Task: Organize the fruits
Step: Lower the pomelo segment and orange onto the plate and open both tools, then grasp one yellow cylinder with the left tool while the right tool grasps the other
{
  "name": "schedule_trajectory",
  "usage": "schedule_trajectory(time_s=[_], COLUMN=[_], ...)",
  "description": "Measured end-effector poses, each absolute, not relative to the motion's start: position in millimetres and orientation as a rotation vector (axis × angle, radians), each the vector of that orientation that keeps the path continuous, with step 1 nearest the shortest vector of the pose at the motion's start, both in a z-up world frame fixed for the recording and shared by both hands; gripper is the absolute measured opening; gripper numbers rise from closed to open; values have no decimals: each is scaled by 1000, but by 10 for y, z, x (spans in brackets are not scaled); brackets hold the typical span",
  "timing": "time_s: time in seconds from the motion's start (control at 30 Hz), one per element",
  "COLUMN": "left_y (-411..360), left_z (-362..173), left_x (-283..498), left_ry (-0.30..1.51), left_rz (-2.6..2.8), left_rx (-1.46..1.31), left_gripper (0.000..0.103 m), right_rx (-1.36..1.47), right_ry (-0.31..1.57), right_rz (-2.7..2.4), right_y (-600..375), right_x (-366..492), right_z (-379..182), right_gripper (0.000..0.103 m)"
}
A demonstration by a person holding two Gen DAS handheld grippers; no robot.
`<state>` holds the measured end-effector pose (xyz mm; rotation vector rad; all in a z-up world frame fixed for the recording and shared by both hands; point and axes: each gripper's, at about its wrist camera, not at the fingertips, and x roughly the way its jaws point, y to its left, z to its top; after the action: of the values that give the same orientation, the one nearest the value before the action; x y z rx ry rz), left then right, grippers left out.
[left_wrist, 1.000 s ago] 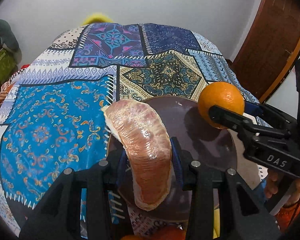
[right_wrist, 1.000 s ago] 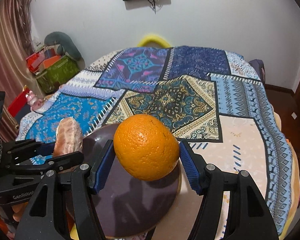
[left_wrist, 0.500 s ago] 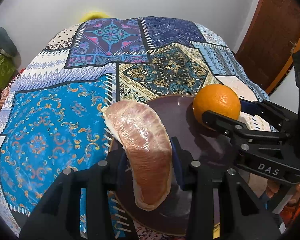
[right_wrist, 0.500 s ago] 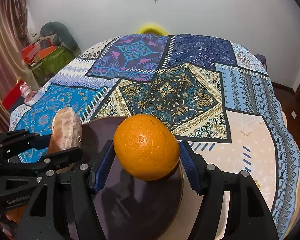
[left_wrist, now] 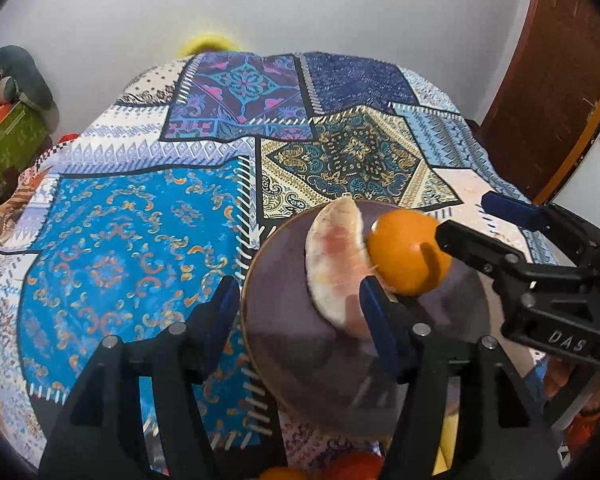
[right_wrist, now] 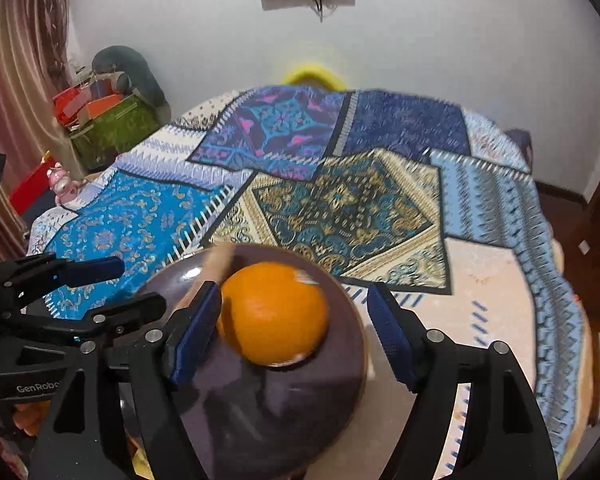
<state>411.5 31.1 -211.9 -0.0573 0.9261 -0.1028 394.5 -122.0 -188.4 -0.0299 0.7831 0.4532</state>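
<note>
Opening wide: left gripper point(left_wrist: 296, 300) lets go pomelo slice point(left_wrist: 334, 264), right gripper point(right_wrist: 296, 332) lets go orange point(right_wrist: 274, 312), both on plate point(left_wrist: 300, 368)

Even indoor light, fisheye-bent dark corners, motion blur, soft shadows.

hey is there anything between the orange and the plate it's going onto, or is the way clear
Nothing visible blocks it. The orange is already over the dark plate, between the opening fingers of the right claw, whose right pad stands clear of it. The peeled pomelo segment lies on the same plate, touching the orange's side, not under it.
</note>
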Motion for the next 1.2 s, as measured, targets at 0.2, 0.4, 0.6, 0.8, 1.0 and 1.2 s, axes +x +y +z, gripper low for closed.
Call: schedule_trajectory(time_s=[0.2, 0.4, 0.6, 0.8, 1.0, 1.2], left_y=[320, 325, 300, 267, 165, 80], left_z=[-1823, -1566, -1427, -1363, -1425, -1590], left_x=[3795, 3408, 3025, 2702, 2489, 2416], left_ry=[871, 832, 818, 824, 836, 876], left_rz=[-102, -108, -111, -127, -139, -176], left_rx=[-48, -43, -60, -85, -54, -41], left_gripper=[62, 62, 62, 62, 62, 62], right_rx=[-34, -37, -37, -29, -36, -34], right_ry=[733, 686, 660, 651, 686, 772], right_rz=[433, 417, 406, 416, 430, 453], right_y=[-1308, -1392, -1467, -1503, -1456, -1382], right_x=[3690, 3331, 2982, 2636, 2425, 2385], right_z=[-1643, -1436, -1305, -1265, -1411, -1718], right_gripper=[73, 73, 77, 78, 78, 78])
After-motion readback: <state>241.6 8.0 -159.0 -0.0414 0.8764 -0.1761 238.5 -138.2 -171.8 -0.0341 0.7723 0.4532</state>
